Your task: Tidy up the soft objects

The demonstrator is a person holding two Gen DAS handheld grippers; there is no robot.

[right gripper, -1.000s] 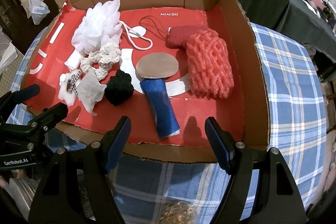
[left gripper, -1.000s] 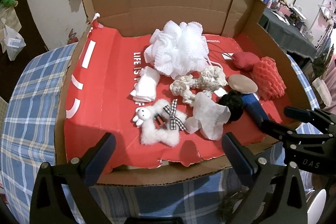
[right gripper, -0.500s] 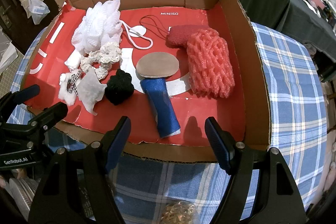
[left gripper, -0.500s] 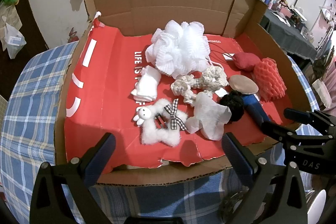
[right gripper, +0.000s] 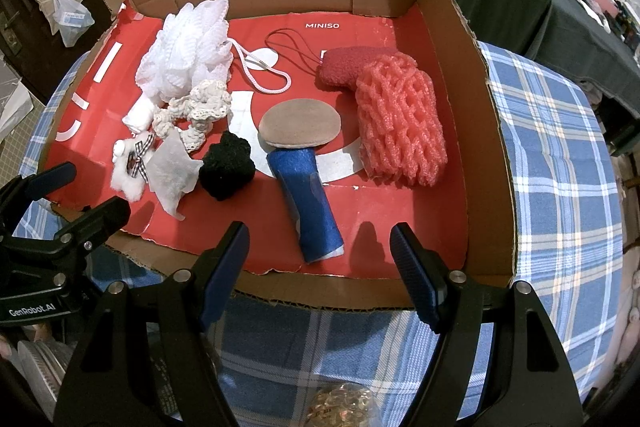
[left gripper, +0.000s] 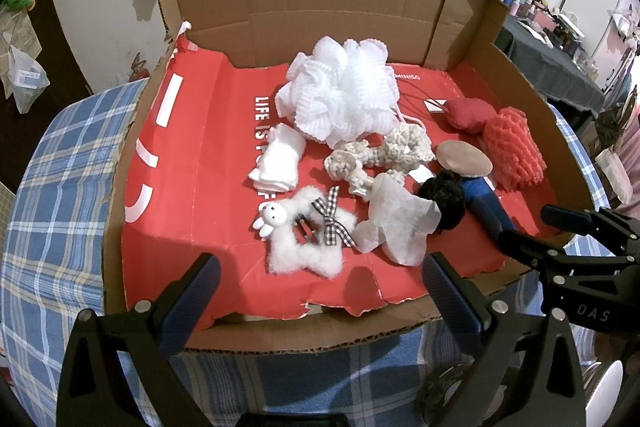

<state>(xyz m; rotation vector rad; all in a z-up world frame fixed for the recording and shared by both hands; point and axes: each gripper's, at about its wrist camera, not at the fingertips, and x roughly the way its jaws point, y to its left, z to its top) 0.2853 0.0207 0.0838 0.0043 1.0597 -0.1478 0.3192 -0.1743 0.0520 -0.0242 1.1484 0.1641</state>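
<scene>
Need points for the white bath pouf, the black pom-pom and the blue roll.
white bath pouf [left gripper: 340, 95]: left wrist view, centre of the mesh ruffles.
black pom-pom [right gripper: 227, 166]: right wrist view, middle of the ball.
blue roll [right gripper: 306, 203]: right wrist view, mid-length of the roll.

Each tool is a matte black frame with silver screws and two fingers lined with ribbed blue pads. The left tool [left gripper: 318, 293] reads "GenRobot.AI"; the right tool [right gripper: 320, 259] reads "DAS".

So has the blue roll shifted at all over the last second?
No. In the right wrist view the blue roll still lies with its top end tucked under the tan pad, same spot on the red liner.
</scene>
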